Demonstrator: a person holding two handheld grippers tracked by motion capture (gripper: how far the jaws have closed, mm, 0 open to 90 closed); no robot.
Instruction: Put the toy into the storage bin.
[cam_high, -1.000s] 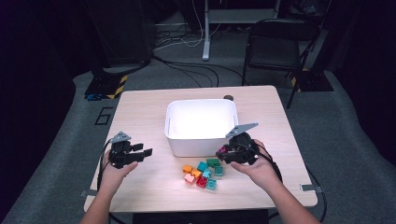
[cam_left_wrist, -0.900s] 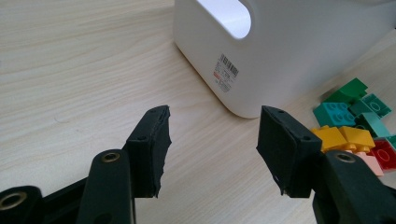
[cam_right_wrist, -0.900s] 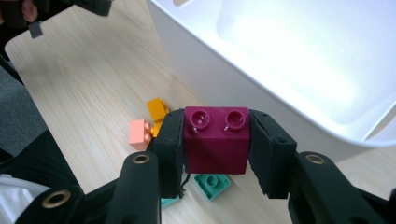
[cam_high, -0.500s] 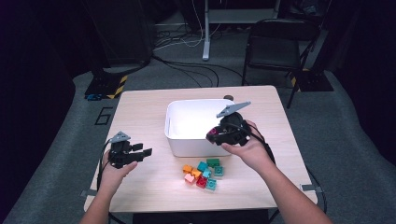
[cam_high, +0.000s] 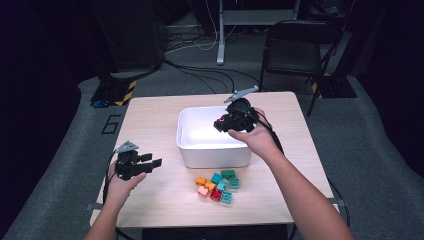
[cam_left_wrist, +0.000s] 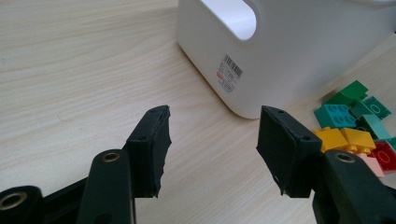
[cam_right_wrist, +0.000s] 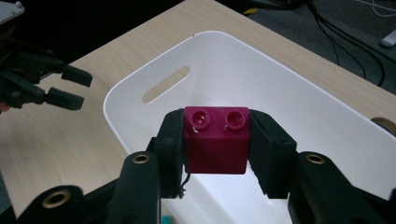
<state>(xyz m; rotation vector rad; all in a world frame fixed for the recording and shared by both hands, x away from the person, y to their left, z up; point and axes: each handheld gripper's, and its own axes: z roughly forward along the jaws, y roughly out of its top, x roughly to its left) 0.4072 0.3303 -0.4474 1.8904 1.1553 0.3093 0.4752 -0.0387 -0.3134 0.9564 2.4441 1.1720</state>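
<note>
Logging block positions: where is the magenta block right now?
Clamped in the right gripper, the magenta block hangs over the white bin.

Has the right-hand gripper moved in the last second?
Yes. The right gripper, shut on a magenta brick, has gone from beside the brick pile up and forward, and now hangs over the white bin.

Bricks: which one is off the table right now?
The magenta two-stud brick, clamped between the right gripper's fingers above the white bin. The other bricks lie loose on the table in front of the bin.
</note>
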